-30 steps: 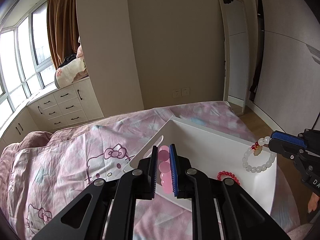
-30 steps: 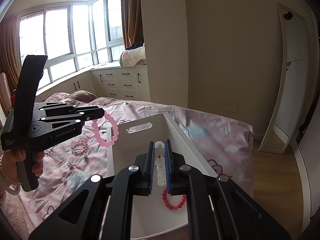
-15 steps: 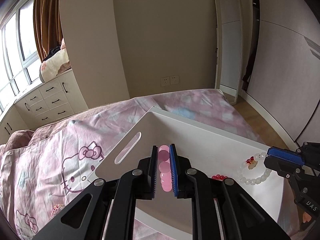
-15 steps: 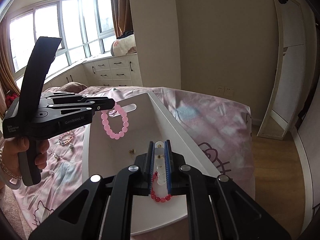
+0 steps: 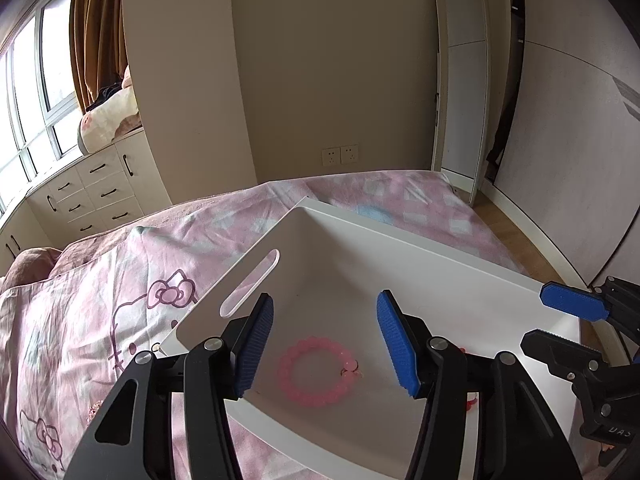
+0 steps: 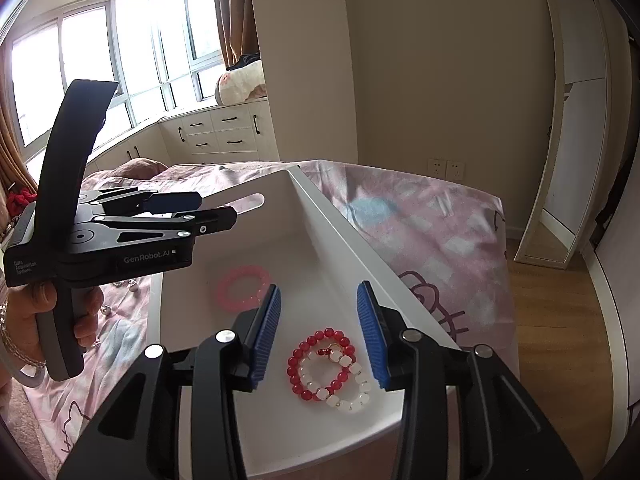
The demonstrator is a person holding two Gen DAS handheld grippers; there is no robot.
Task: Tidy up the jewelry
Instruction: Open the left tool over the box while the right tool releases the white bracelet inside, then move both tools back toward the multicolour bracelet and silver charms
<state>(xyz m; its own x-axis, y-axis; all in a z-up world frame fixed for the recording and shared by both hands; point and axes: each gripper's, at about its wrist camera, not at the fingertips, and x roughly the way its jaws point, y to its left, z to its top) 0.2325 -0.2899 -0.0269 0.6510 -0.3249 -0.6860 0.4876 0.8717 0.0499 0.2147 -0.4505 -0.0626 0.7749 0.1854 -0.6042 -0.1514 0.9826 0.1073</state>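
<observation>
A white rectangular plastic tray [image 5: 440, 264] with a slot handle is shown resting on a pink cartoon-print bedspread [image 5: 132, 280]. The left gripper [image 5: 325, 338] is held with its blue-padded jaws spread wide and empty above a translucent pink beaded bracelet [image 5: 316, 370] lying on the tray floor. The right gripper [image 6: 319, 330] is likewise spread and empty, over a red beaded bracelet [image 6: 310, 360] overlapped by a white beaded bracelet [image 6: 346, 388].

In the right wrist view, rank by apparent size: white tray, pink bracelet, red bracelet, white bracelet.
1. white tray, by far largest.
2. red bracelet and white bracelet: they overlap and look about alike, so no ranking.
3. pink bracelet, looks smallest, but lies farther from the camera.
</observation>
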